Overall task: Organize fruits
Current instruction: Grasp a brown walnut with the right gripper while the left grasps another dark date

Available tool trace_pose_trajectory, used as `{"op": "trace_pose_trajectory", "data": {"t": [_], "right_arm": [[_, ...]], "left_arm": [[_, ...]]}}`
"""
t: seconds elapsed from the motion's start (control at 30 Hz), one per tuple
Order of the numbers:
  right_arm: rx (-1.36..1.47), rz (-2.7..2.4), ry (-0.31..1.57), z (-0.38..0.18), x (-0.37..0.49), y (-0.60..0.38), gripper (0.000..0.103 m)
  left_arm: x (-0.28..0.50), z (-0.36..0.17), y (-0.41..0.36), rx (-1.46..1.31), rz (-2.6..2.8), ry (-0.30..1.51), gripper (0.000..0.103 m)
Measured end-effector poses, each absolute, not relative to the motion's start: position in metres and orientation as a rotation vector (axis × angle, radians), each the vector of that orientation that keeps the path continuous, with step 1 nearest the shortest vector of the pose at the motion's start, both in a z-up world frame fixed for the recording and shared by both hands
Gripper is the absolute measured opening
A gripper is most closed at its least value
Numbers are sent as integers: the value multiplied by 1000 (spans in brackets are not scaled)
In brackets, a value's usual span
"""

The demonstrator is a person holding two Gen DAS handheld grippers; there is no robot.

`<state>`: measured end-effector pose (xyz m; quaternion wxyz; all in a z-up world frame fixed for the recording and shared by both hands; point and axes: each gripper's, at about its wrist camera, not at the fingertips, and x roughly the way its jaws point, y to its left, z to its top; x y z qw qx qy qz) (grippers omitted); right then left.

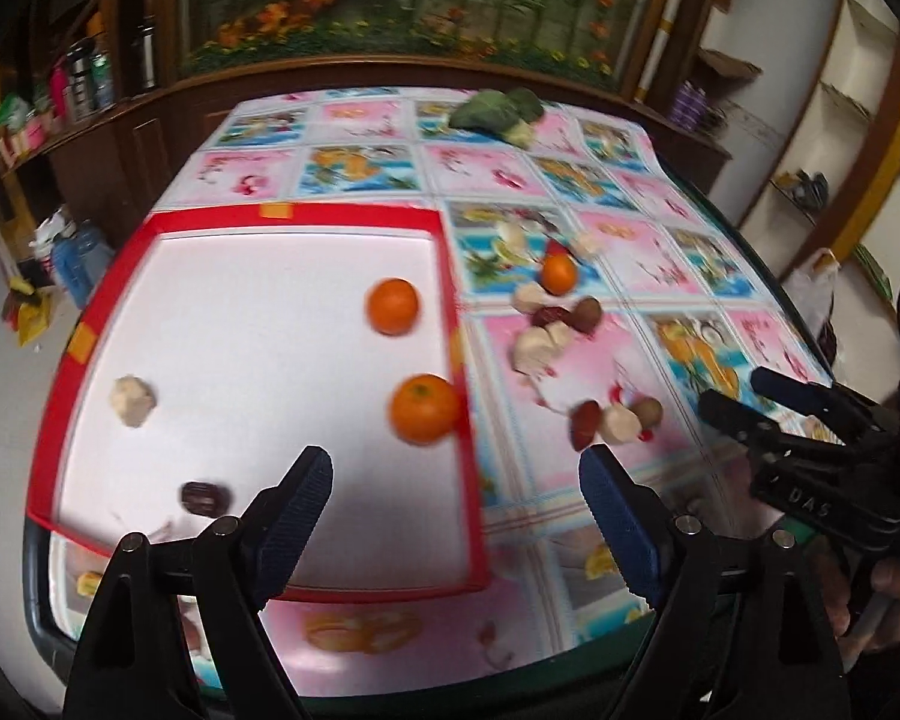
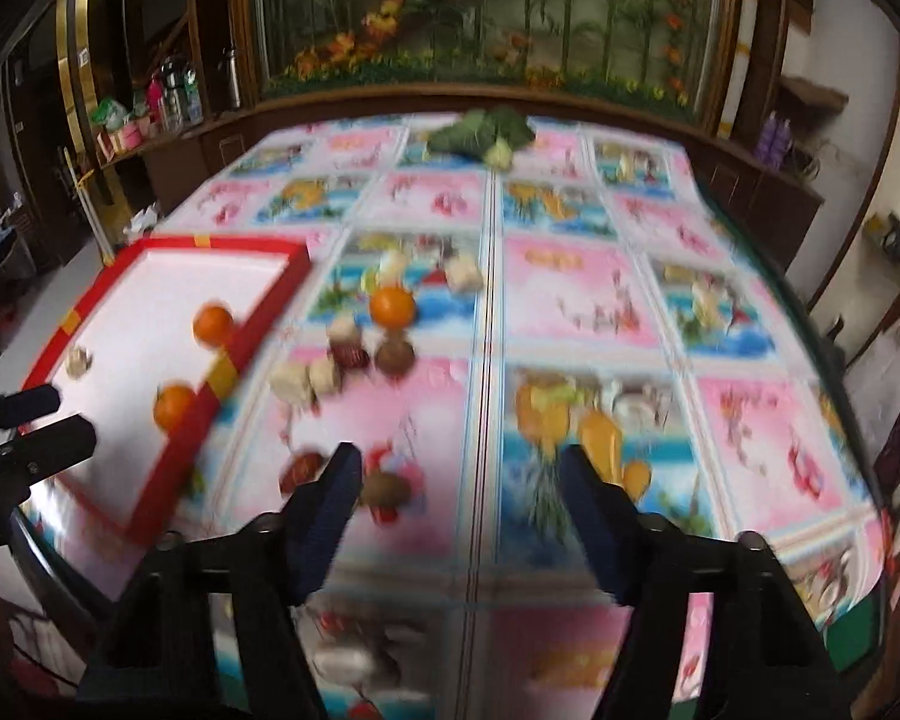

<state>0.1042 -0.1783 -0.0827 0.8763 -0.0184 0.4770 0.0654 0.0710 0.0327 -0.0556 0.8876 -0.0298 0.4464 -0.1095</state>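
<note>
The counter (image 1: 570, 180), spread with a patterned cloth, carries a red-rimmed white tray (image 1: 240, 222). Inside the tray lie two oranges (image 1: 392, 306), one of them close against its right rim, with a pale lump (image 1: 132, 401) and a dark date (image 1: 205, 498) nearer its left and front rim; a third orange (image 2: 393, 306) sits among a loose scatter of fruit pieces (image 2: 306, 381) just right of the tray. Both left tongs (image 1: 456, 516) and right tongs (image 2: 459, 492) stand open and empty, the left over the tray's front right corner, the right over the cloth beside the tray.

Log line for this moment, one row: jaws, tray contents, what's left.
left gripper: jaws open, empty | right gripper: jaws open, empty | red tray: two oranges, pale piece, dark date | tablecloth: one orange, mixed pieces
</note>
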Motion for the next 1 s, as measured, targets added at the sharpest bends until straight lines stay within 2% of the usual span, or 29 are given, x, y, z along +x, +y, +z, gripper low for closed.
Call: {"op": "trace_pose_trajectory", "data": {"t": [0.07,0.13,0.33,0.37,0.4,0.47,0.6,0.7,0.77,0.9,0.97,1.0], "right_arm": [[-20,168,1017,-92,98,-179,63],[-34,201,1039,-99,96,-173,52],[2,244,1074,-112,104,-164,48],[8,252,1072,-112,106,-163,46],[1,249,1069,-113,108,-162,38],[-37,228,1063,-116,112,-157,36],[-73,243,1080,-122,112,-150,23],[-83,221,1070,-121,110,-154,23],[-60,211,1062,-119,108,-164,23],[-67,146,1040,-113,103,-179,23],[-74,119,1036,-113,101,-185,23],[-71,113,1037,-113,100,-188,23]], "left_arm": [[73,-56,27,-45,-231,933,85],[75,-55,24,-38,-235,941,85],[78,-54,26,-42,-212,942,84],[78,-55,25,-39,-211,947,84],[77,-55,24,-33,-212,949,84],[76,-54,21,-21,-215,948,84],[76,-52,17,-23,-232,939,84],[81,-54,10,-15,-262,946,82],[88,-58,4,-16,-290,971,72],[109,-69,-14,18,-338,1021,62],[121,-77,-25,67,-350,1060,45],[127,-82,-31,81,-366,1085,44]]}}
